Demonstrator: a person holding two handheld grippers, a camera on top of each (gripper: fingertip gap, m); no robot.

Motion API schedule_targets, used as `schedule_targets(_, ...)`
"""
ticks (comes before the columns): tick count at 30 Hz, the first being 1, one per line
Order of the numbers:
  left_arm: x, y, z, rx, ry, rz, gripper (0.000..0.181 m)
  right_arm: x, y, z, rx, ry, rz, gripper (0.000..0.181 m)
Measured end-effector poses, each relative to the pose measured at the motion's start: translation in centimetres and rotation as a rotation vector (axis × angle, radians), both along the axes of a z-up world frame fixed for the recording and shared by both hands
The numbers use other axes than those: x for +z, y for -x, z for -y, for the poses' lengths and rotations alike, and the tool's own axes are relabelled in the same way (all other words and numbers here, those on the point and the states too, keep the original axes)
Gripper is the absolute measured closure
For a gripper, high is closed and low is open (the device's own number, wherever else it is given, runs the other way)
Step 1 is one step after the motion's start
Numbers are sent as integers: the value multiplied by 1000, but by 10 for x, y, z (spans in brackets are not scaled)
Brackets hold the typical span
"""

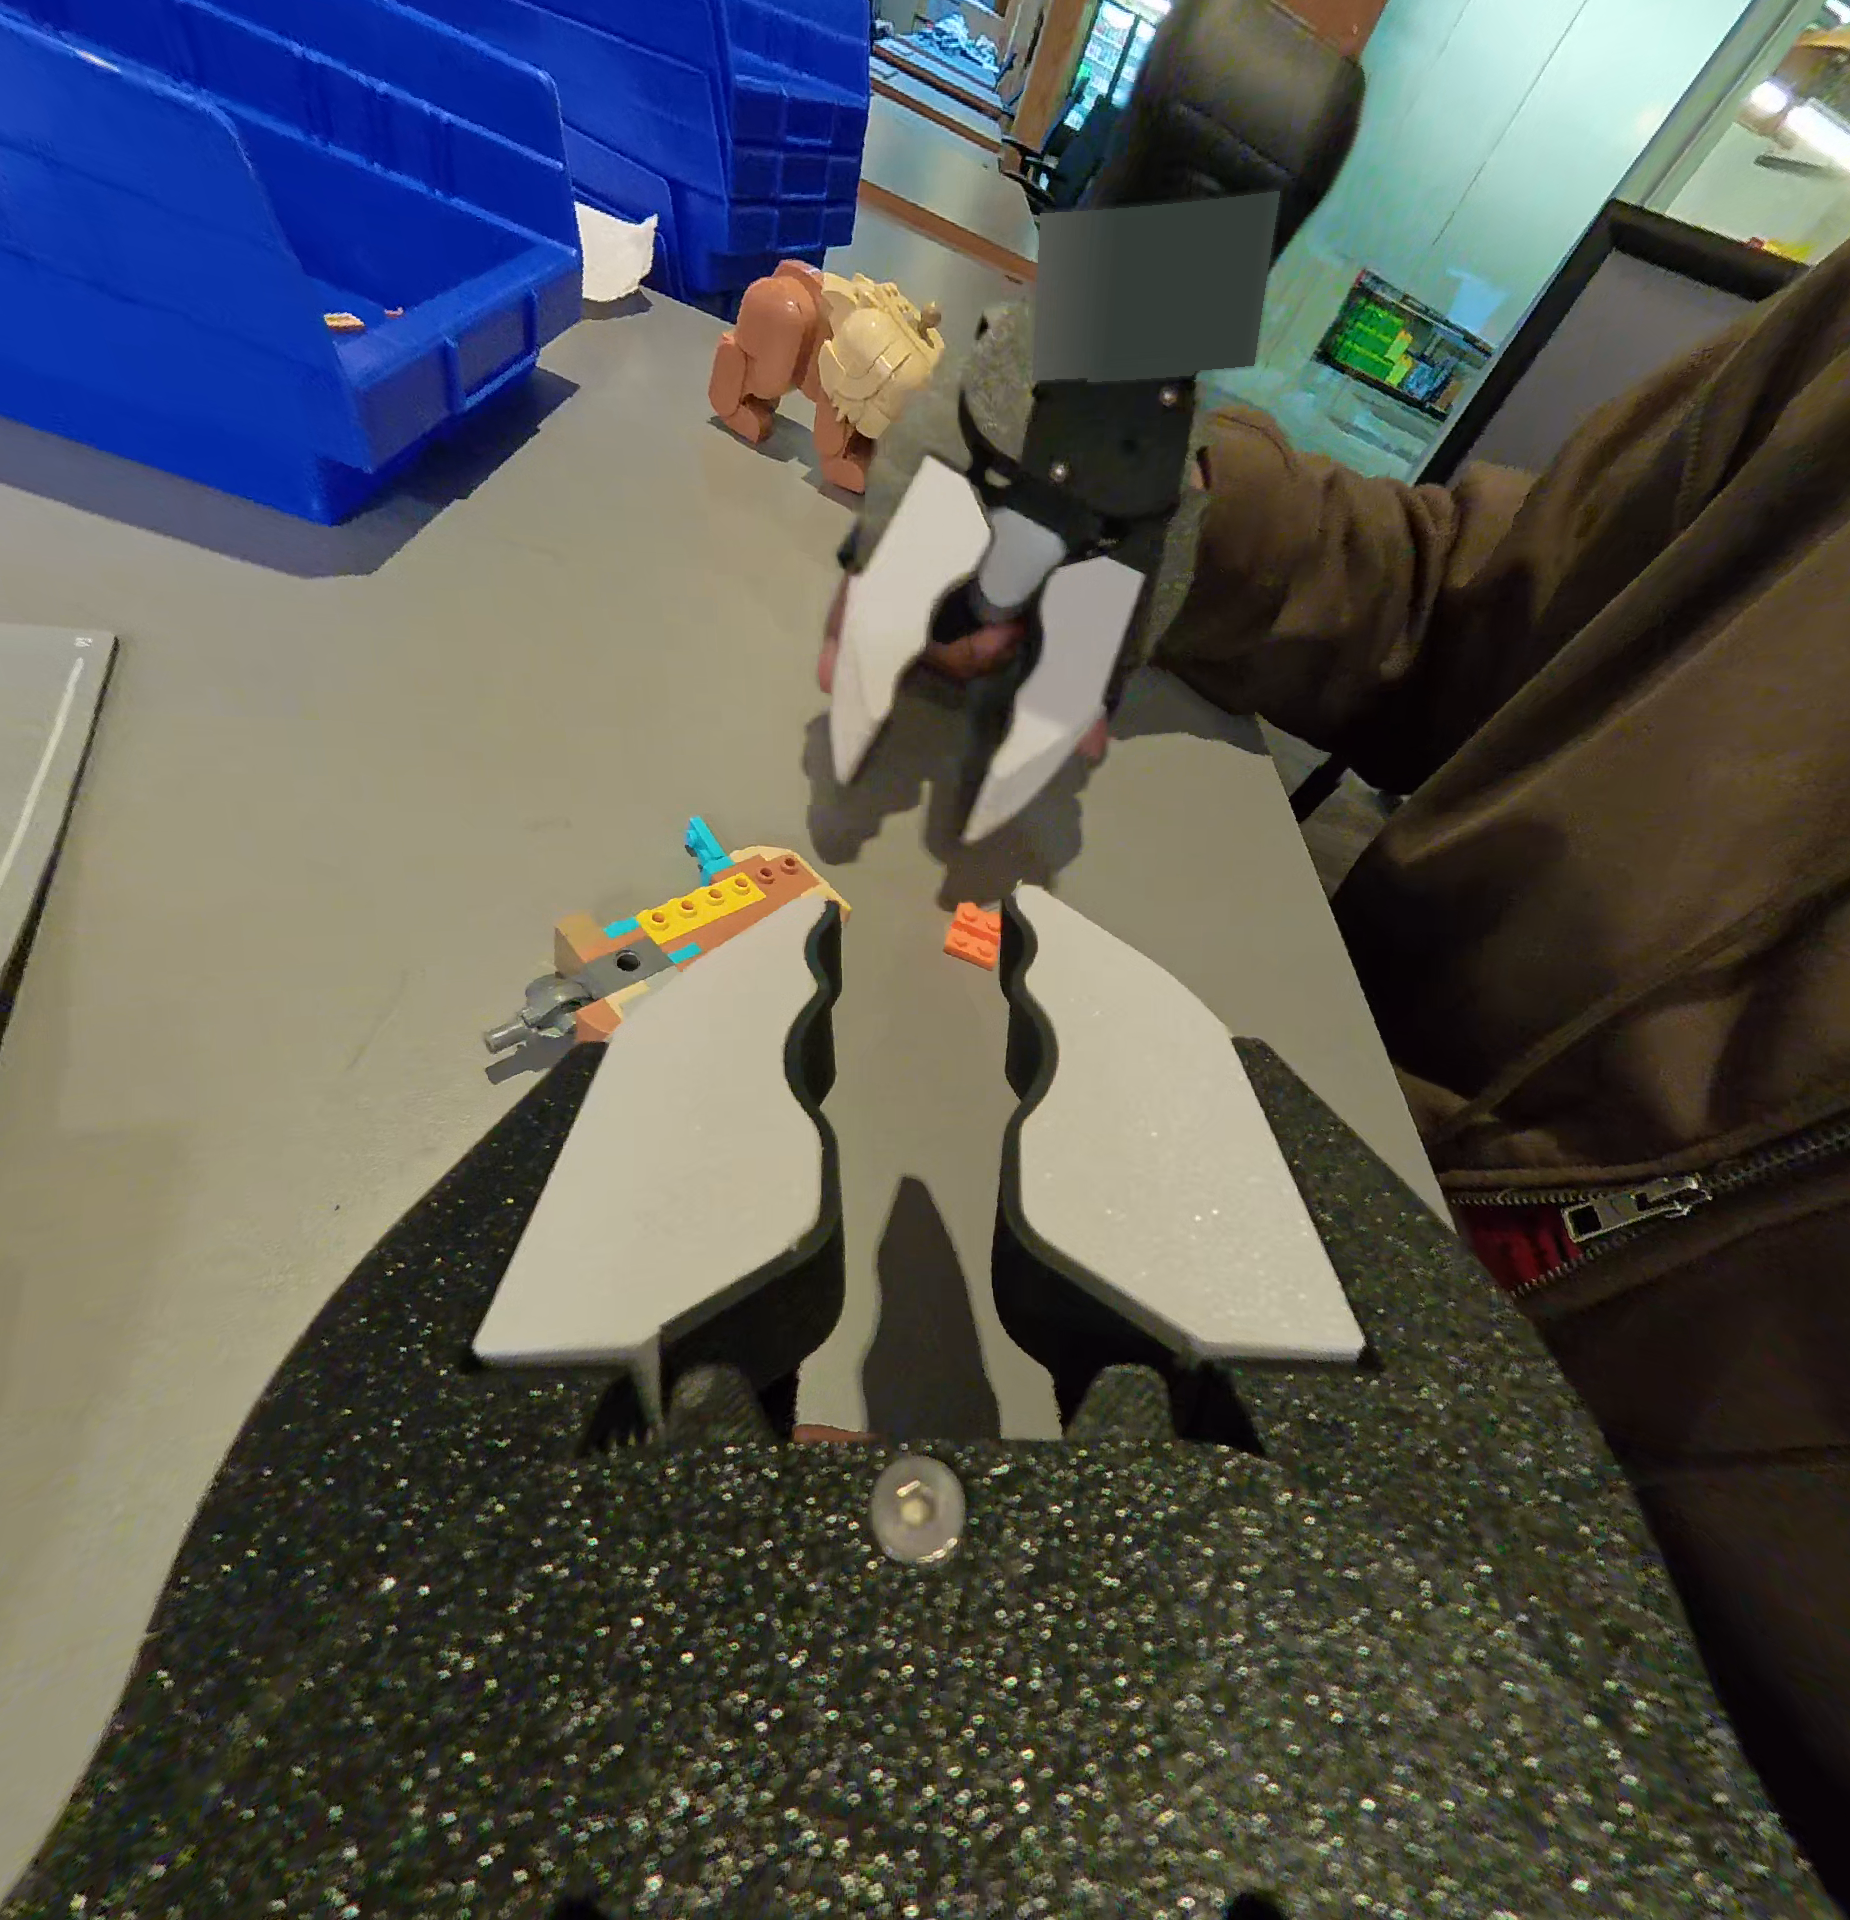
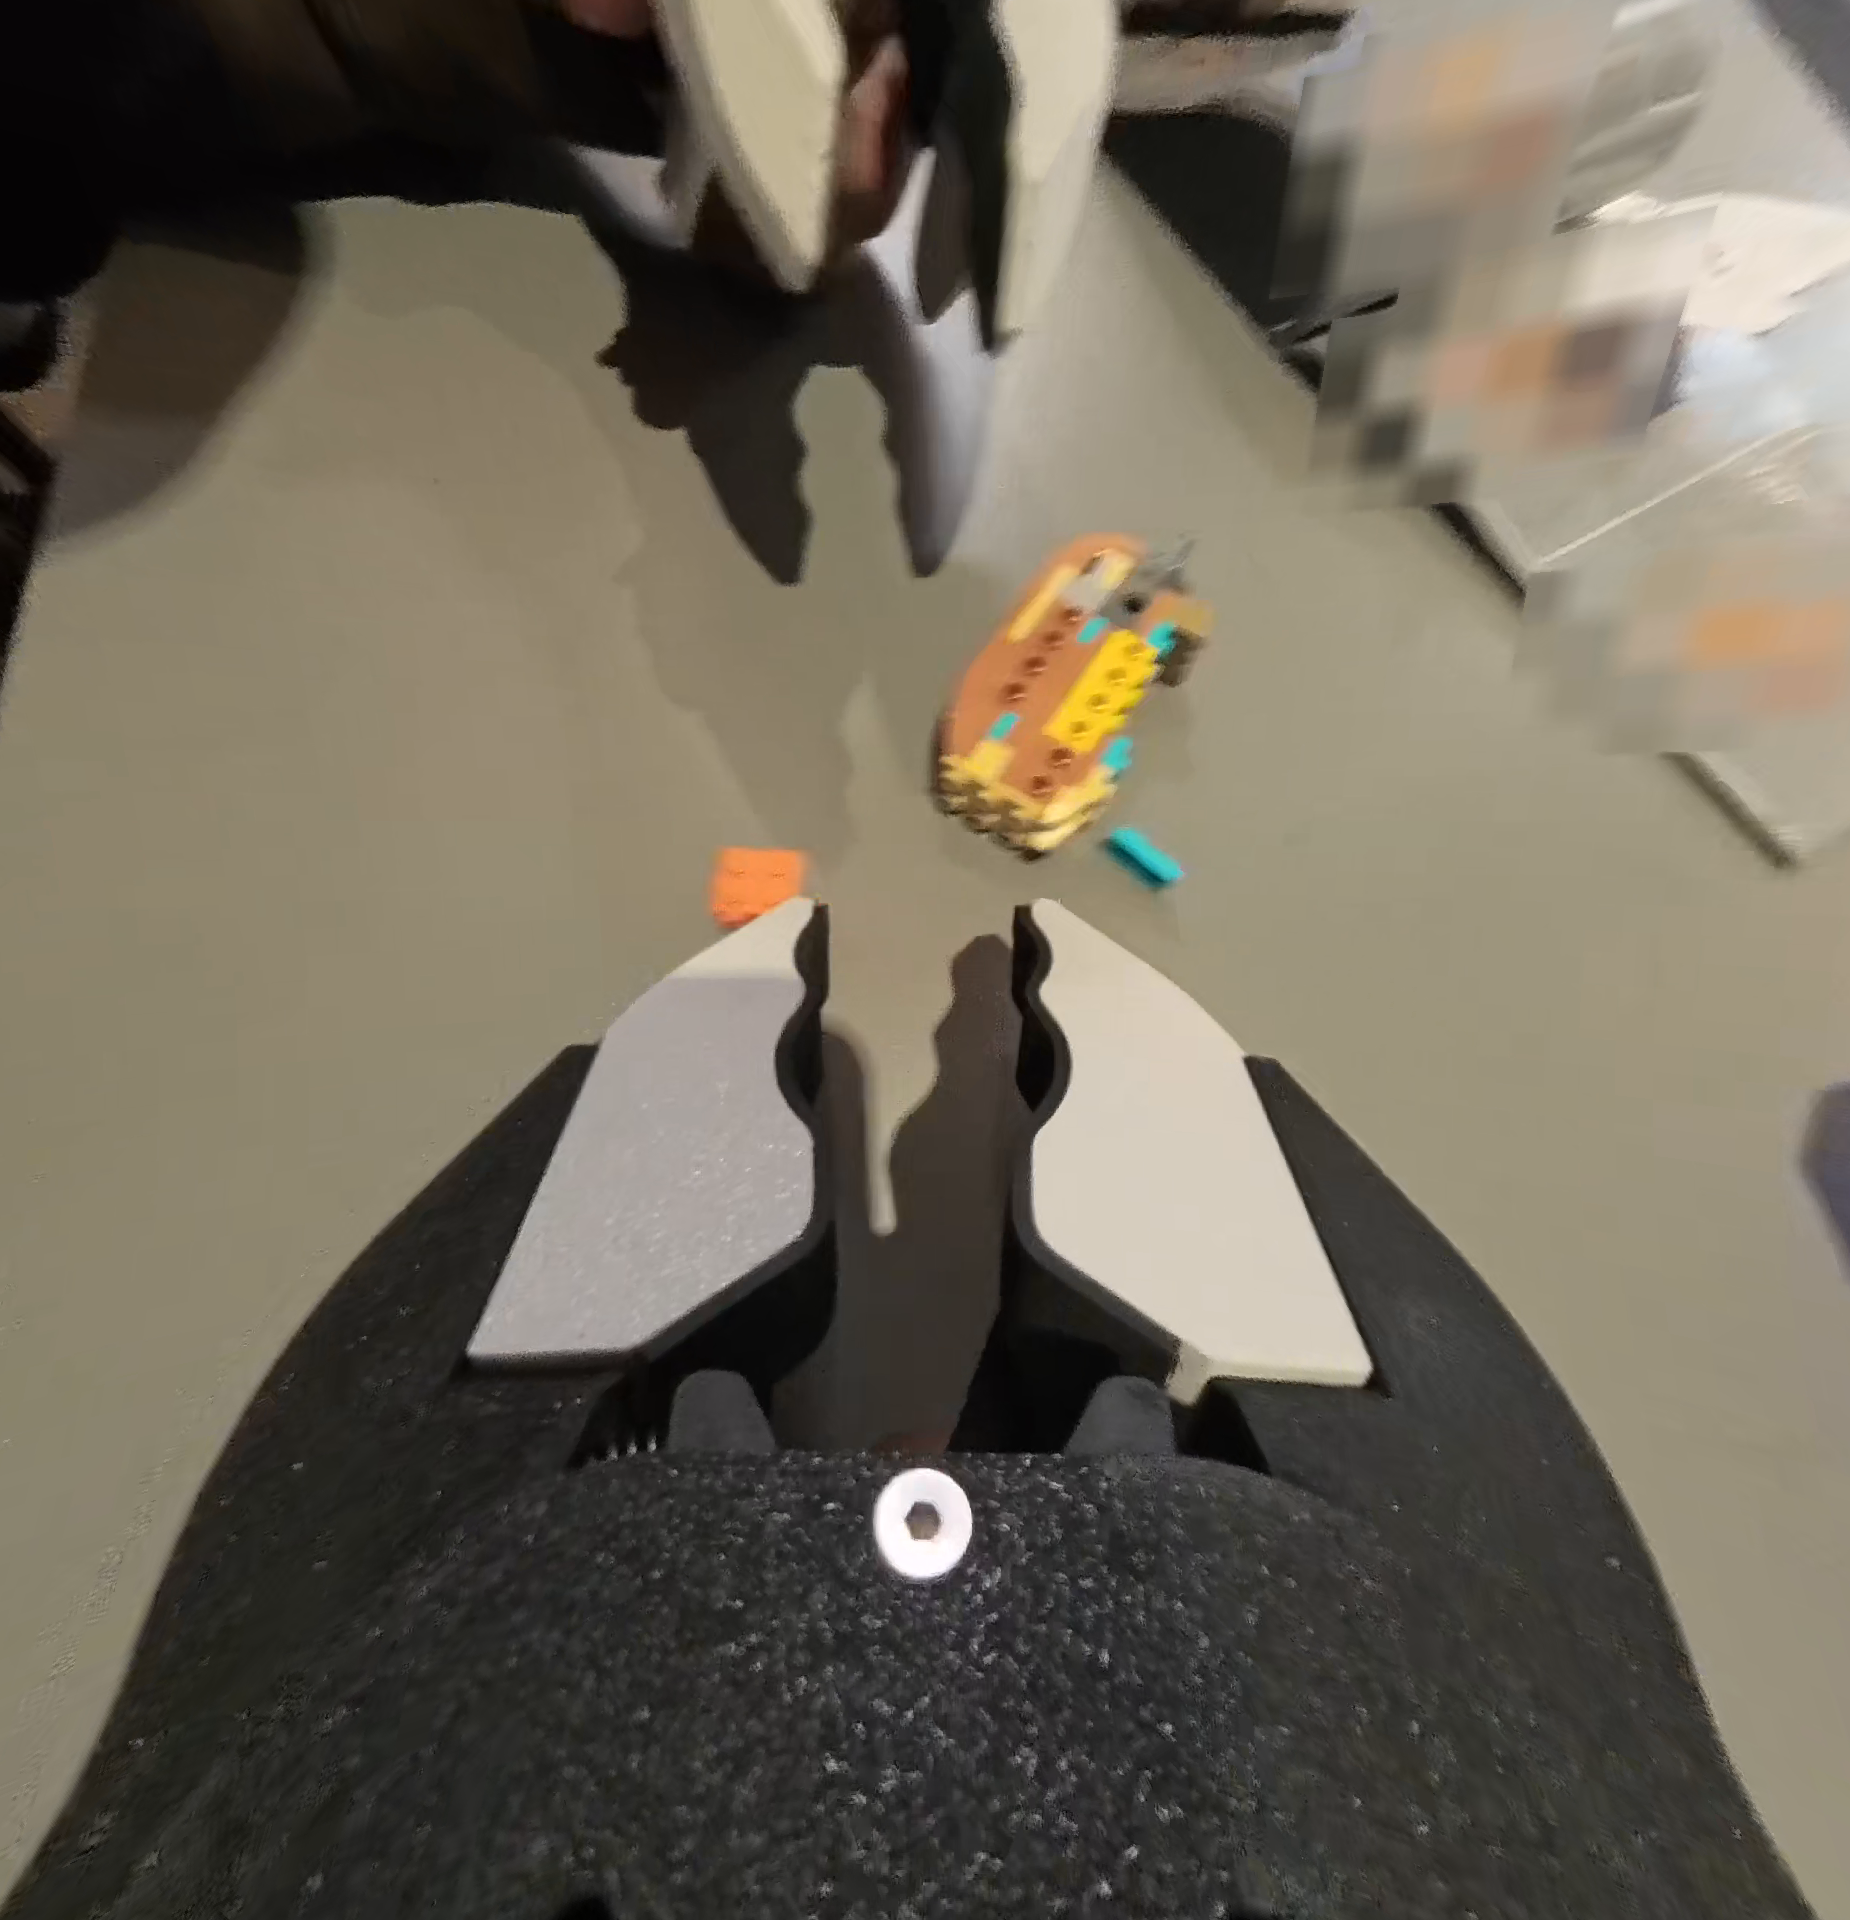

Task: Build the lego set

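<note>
A grey desk carries blue storage bins at its far side, with a built brown and tan lego lion standing near them. The left gripper and right gripper both hover with jaws released, holding nothing. A part-built brown, yellow and teal lego assembly lies on the desk near a small orange lego plate, apart from it.

Brown-yellow lego build lies near loose orange plate.
</note>
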State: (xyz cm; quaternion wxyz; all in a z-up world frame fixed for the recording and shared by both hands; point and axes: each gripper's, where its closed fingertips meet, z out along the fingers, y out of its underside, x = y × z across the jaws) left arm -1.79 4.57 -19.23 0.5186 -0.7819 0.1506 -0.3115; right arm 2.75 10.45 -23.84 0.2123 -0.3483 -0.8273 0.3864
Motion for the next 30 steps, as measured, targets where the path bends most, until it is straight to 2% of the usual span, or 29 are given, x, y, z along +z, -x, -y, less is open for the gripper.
schedule_targets(2, 1, 1, -1, 7, -6, -1, 152, 4, 17, -13, 7, -52, -56, 151)
schedule_targets(6, 0, 4, -1, 22, -14, -8, 152, 0, 42, -23, 111, -158, -91, 156)
schedule_targets(11, -2, 12, -3, 51, -5, 2, 153, -12, 46, -17, 213, -166, -78, 159)
schedule_targets(21, -2, 13, -3, 46, 4, 20, 154, -21, 47, -19, 222, -188, -17, 178)
schedule_targets(27, -1, 13, -4, 47, -1, 19, 155, -19, 47, -19, 218, -195, -40, 178)
schedule_targets(30, 1, 12, -5, 53, -19, 22, 155, -8, 49, -19, 195, -141, -95, 178)
